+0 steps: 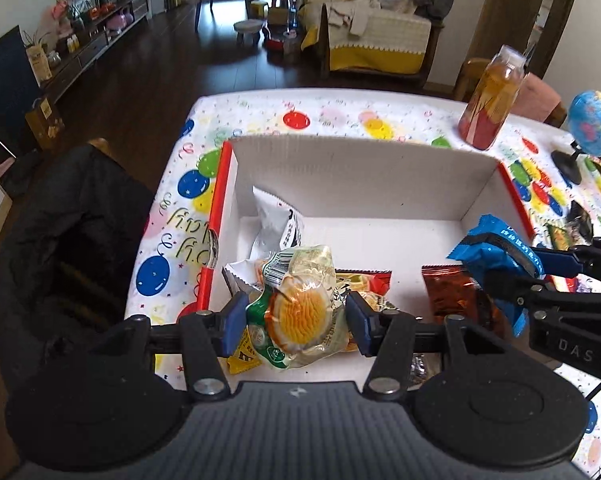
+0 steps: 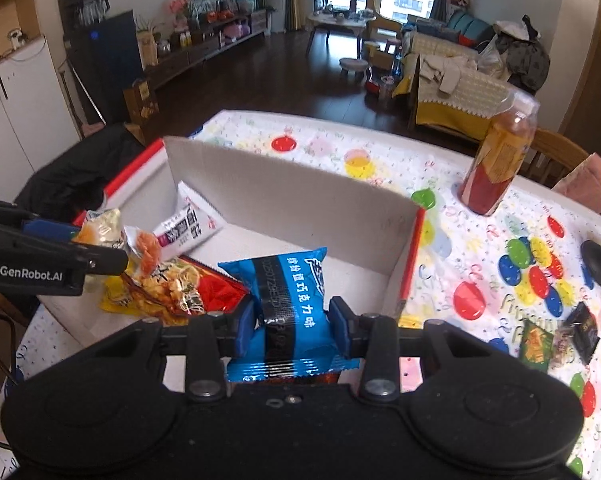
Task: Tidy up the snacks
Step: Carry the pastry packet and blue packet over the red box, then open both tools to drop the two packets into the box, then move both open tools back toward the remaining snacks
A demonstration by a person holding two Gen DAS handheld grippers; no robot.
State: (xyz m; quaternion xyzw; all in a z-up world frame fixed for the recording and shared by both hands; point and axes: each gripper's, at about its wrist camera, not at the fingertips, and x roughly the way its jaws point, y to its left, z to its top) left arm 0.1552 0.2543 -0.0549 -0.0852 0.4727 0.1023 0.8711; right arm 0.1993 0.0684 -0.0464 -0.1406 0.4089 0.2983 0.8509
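Note:
A white cardboard box (image 1: pixel 360 176) with red edges stands on the balloon-print tablecloth. My left gripper (image 1: pixel 296 320) is shut on a clear snack pack with an orange-yellow round inside (image 1: pixel 300 312), held over the box's near left part. My right gripper (image 2: pixel 292 322) is shut on a blue snack packet (image 2: pixel 288 304), held over the box's near right side; in the left wrist view that blue packet (image 1: pixel 496 248) shows at the right. Inside the box lie a white packet (image 1: pixel 276 220), a red-orange packet (image 1: pixel 452 296) and a yellow-red pile (image 2: pixel 168 288).
A tall bottle with orange drink (image 1: pixel 494 100) stands on the table beyond the box, a small blue globe (image 1: pixel 594 124) to its right. Loose small snack packets (image 2: pixel 556 340) lie on the cloth right of the box. A chair with a dark jacket (image 1: pixel 72 240) is left of the table.

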